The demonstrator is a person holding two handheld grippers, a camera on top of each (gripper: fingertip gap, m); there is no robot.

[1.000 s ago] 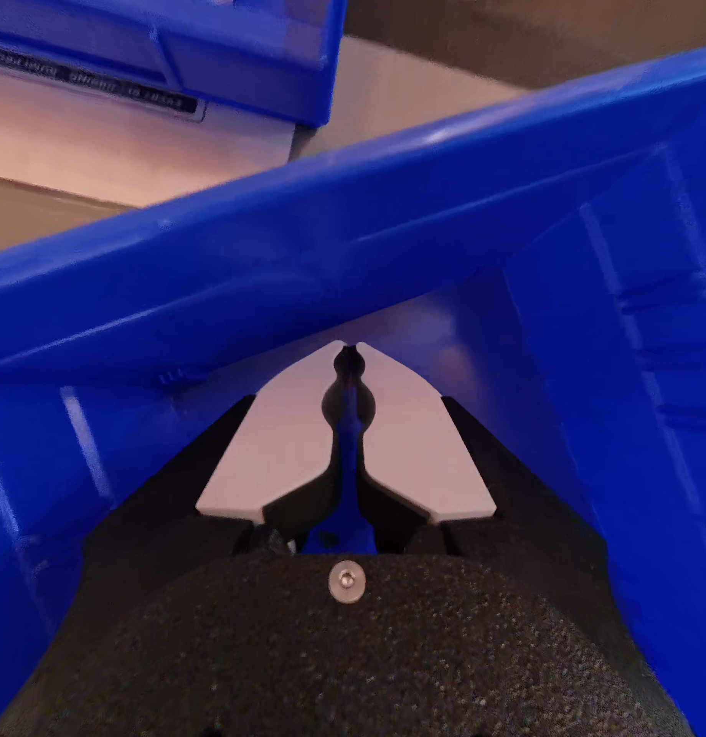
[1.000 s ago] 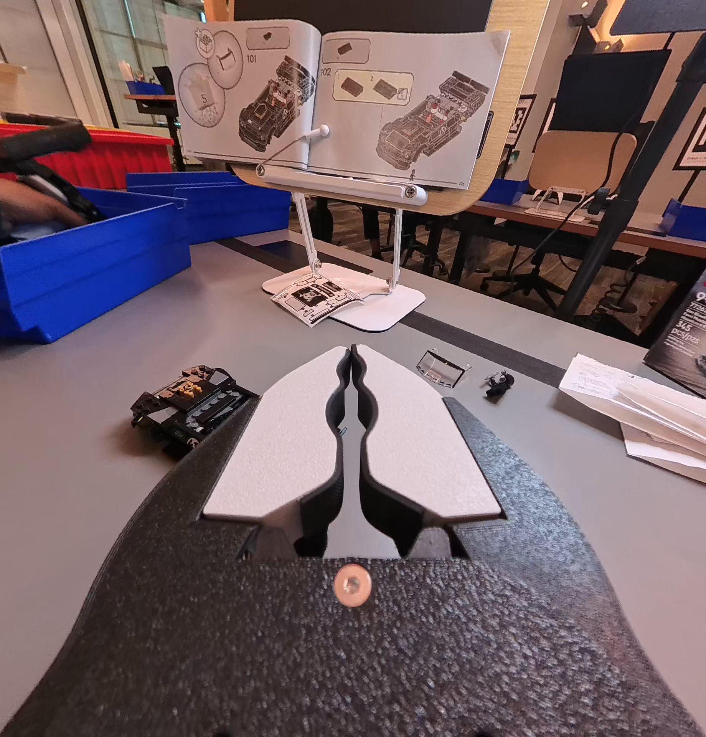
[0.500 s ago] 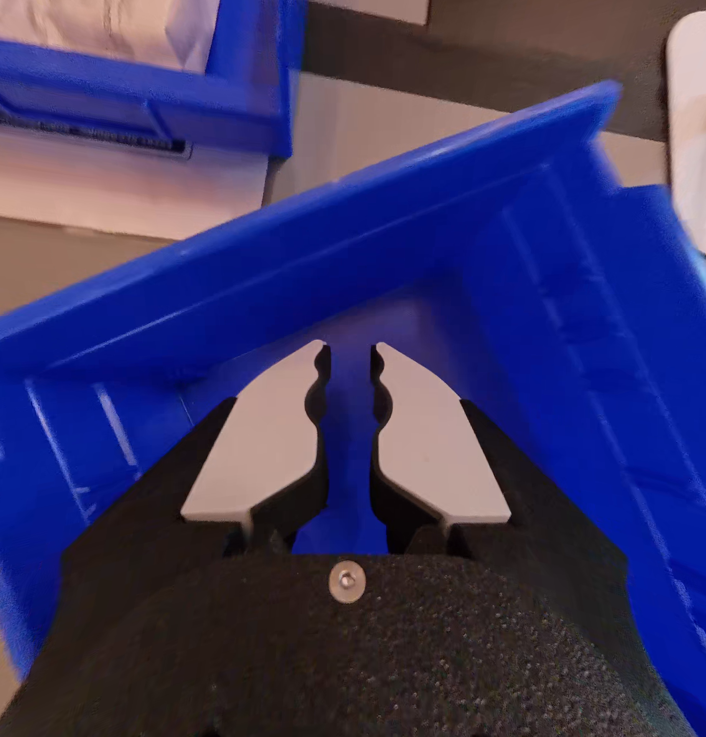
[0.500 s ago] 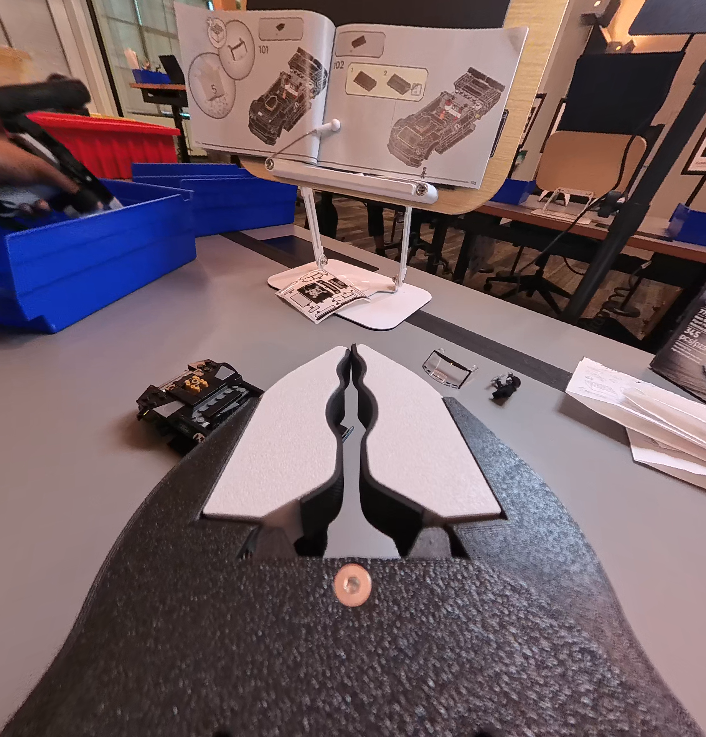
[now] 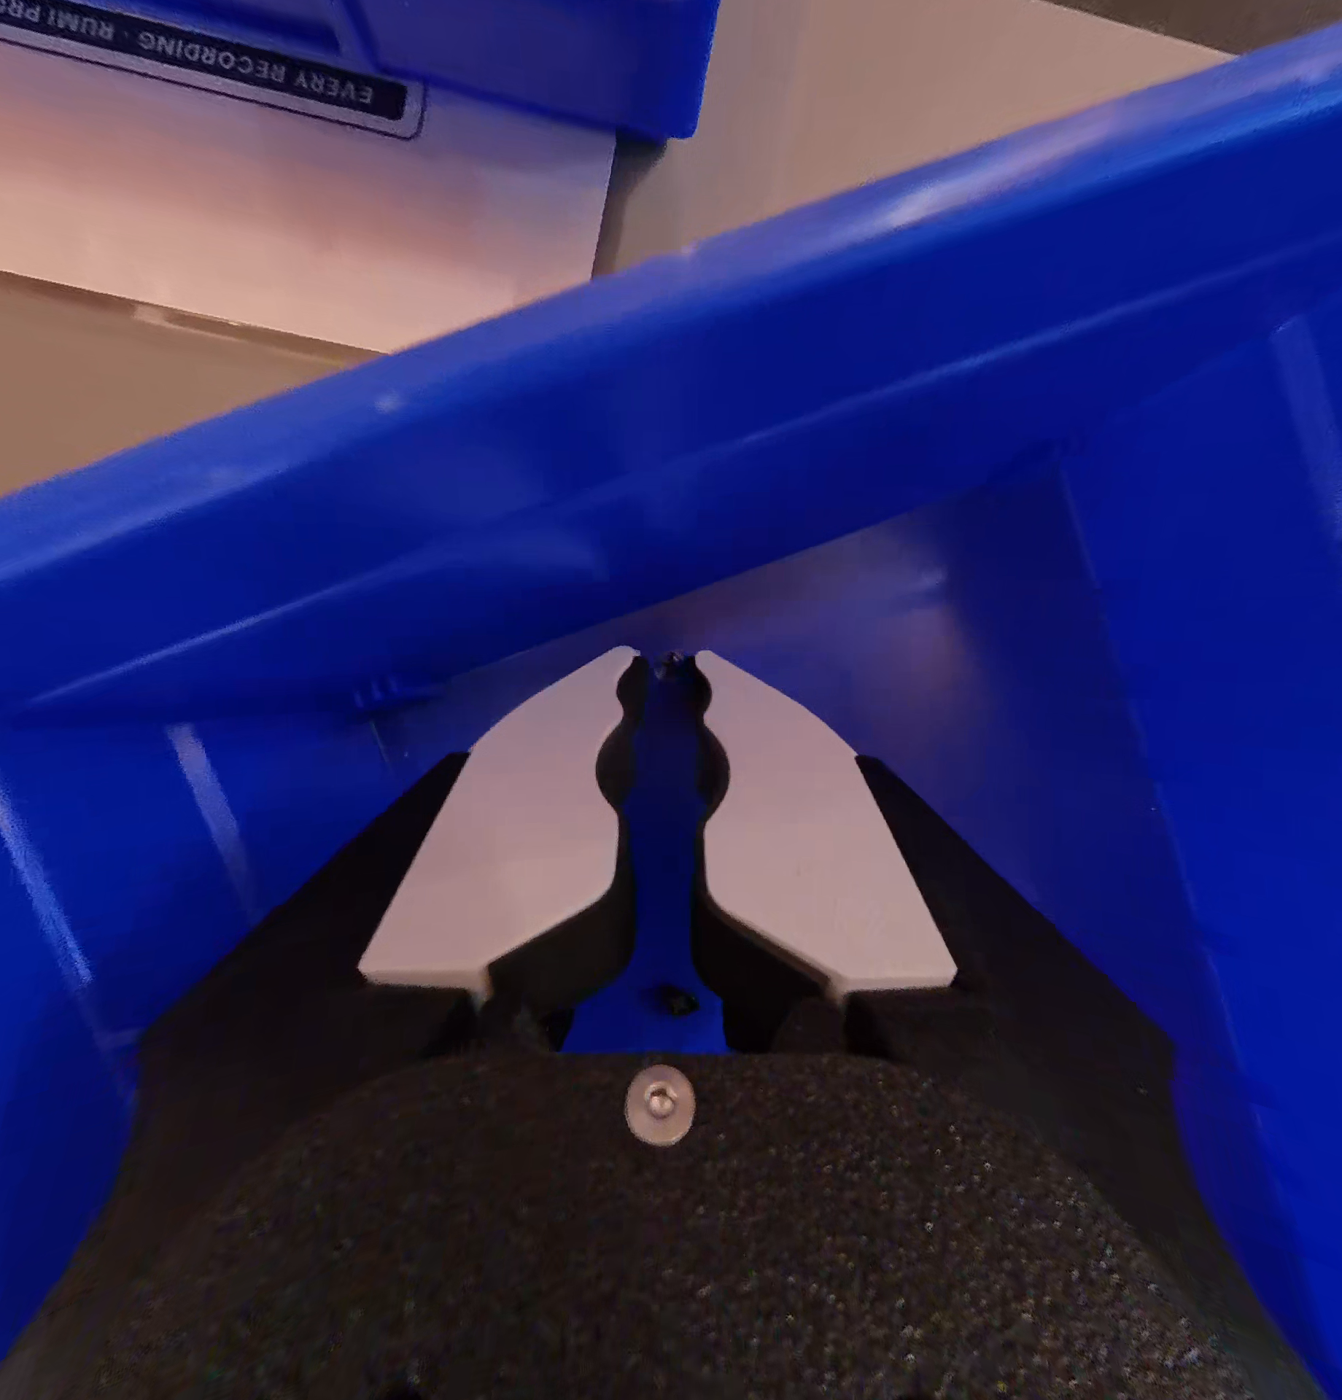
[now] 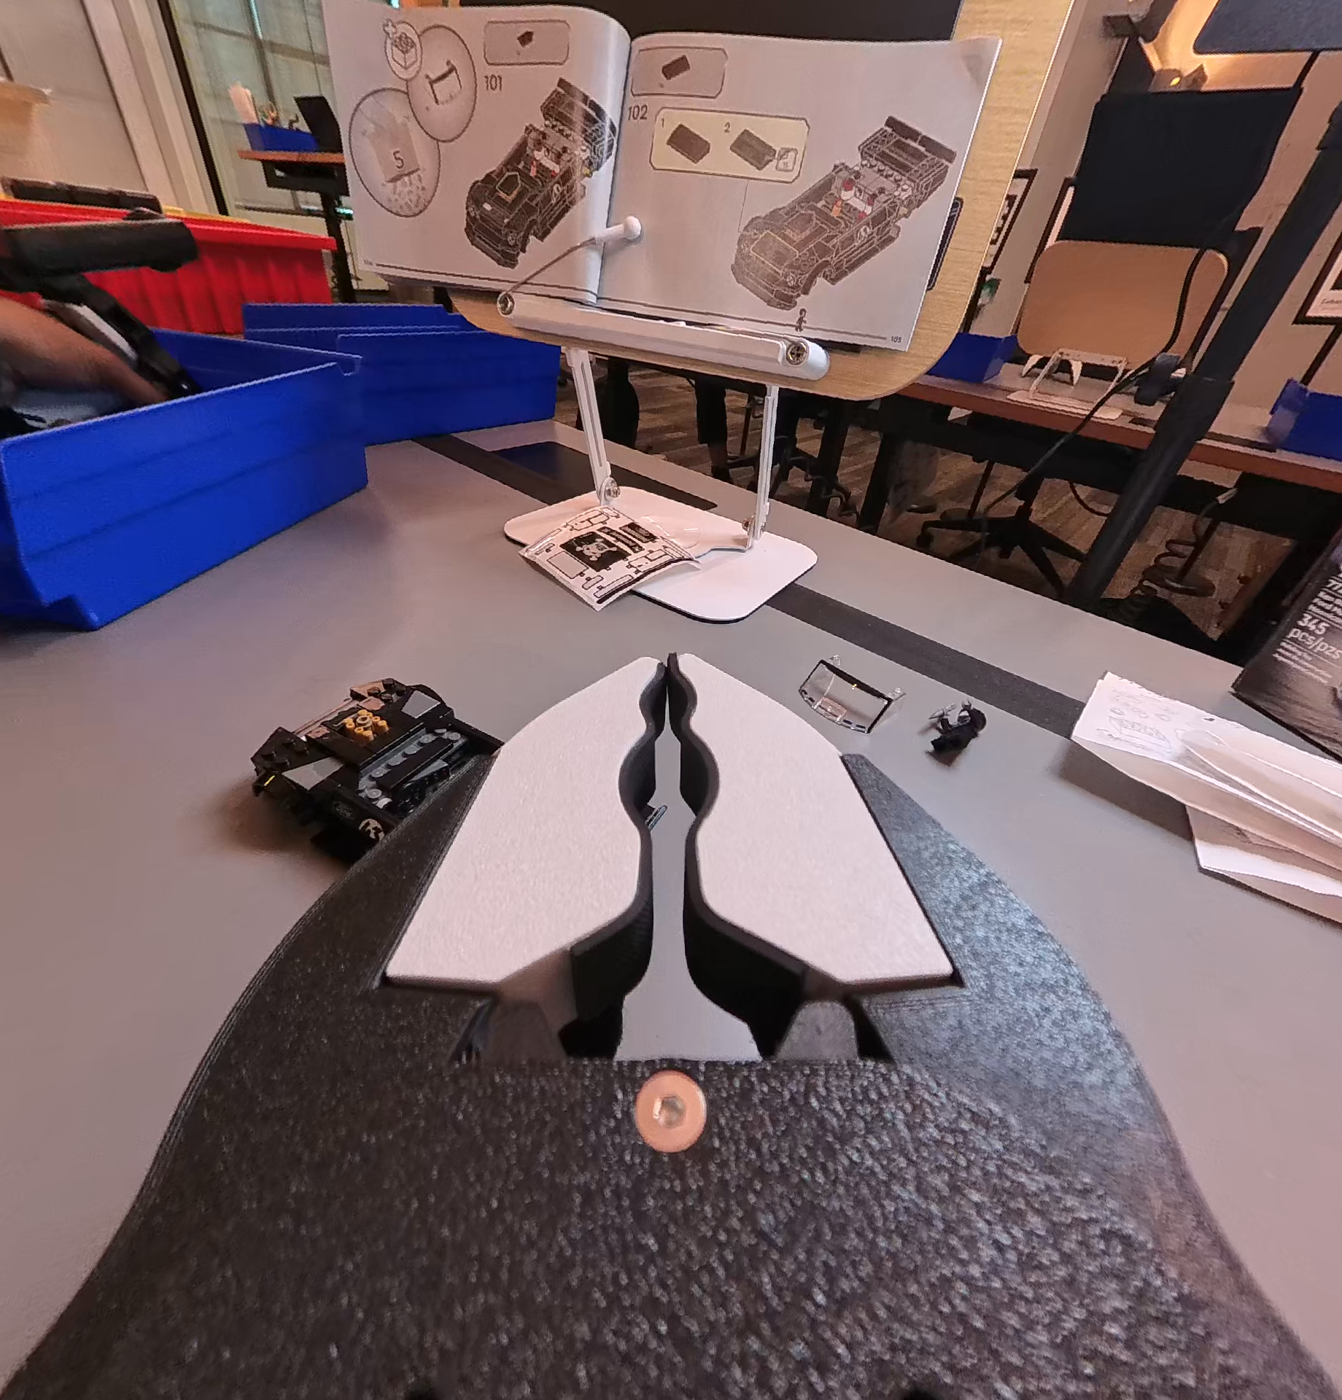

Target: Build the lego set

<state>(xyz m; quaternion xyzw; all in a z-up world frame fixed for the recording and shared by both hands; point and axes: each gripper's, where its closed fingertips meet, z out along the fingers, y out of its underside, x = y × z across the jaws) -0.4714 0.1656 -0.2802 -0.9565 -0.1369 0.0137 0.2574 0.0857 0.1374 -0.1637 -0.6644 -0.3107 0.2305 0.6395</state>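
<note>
The left gripper [image 5: 664,667], inside the deep blue plastic bin [image 5: 653,470], pinches a tiny dark lego piece [image 5: 669,664] between its nearly closed tips; light, hard, slippery, its long axis unreadable. The right gripper [image 6: 666,667], jaws pressed together and empty, hovers with the half-built black lego car [image 6: 365,750] just left of its tips, long axis slanting away rightward; grasp its stiff flanks
</note>
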